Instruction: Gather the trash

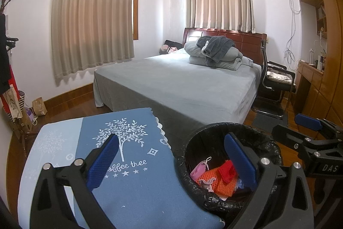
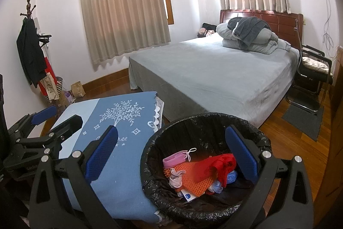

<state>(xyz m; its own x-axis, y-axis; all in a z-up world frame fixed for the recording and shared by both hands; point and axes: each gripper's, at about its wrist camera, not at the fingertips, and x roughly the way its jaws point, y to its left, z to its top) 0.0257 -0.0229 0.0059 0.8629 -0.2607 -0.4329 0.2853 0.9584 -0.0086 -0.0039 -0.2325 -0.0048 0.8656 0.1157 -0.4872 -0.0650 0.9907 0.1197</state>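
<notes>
The round waste bin lined with a crinkled black plastic bag [image 2: 205, 166] stands on the wooden floor, just beside the small table covered by a blue cloth printed with a white tree [image 2: 120, 143] and near the foot of the grey-covered bed [image 2: 214, 78]. Both tools hang above this corner.

Left gripper [image 1: 171, 164]: blue-padded fingers spread wide apart, nothing between them. One pad sits over the cloth, the other over the bin mouth. Right gripper [image 2: 173, 158]: fingers likewise spread wide, empty, straddling the bin's near rim.

Contents of the bin: a pink face mask with white ear loops [image 2: 175, 159], an orange knitted mesh piece [image 2: 193, 177], a crumpled red fabric item [image 2: 223, 164], some pale blue plastic [image 2: 231, 176] and a small white card [image 2: 189, 196]. The tabletop shows no loose trash, so the collecting appears largely complete.

Handling estimate: all items look light, soft and compressible; none look fragile. Such pieces should be pinched at a bunched fold or edge, closing the pads fully, since thin fabric may slip. The liner is thin, slick film, probably easy to tear. If the bag is to be lifted, take hold at the gathered rim where it folds over the bin edge, one tool on each side, and pull upward evenly.
</notes>
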